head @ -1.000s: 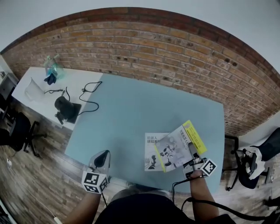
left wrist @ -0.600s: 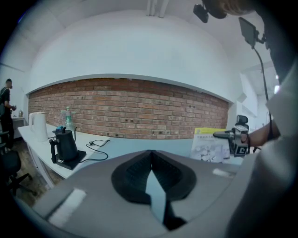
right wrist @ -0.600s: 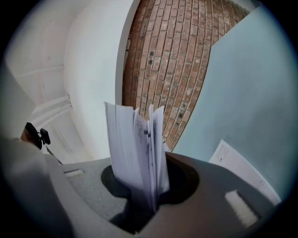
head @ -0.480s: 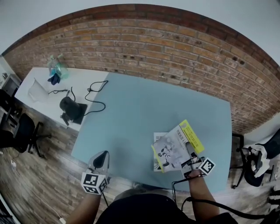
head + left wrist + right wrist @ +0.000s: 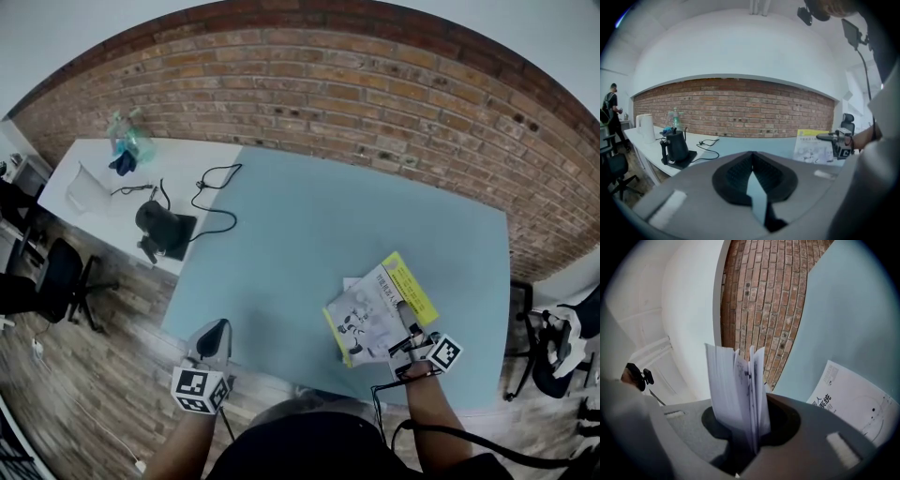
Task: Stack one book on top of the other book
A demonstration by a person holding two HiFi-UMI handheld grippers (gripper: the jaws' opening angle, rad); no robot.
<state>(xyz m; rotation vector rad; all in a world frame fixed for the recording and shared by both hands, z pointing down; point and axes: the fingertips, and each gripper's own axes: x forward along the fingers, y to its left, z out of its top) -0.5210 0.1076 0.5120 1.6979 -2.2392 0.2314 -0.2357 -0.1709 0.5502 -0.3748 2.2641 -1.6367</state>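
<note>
Clamped in R gripper (image 5: 406,334): yellow-banded white paperback book (image 5: 377,307); at 10 o'clock (mostly covered, lower), plain white paperback book (image 5: 347,283).

The person wears a black top (image 5: 300,452). Beside it, the grey left claw (image 5: 218,328) and right claw (image 5: 409,328) each bear a white cube (image 5: 199,390) with black square markers, and a black cable (image 5: 378,405) trails.

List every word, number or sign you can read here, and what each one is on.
"系统", large black characters, the rest cut off: white book on the table.
Held book in the right hand-held gripper: cover print too small to read.
The right one and the left hand-held gripper: square markers only, no letters.
</note>
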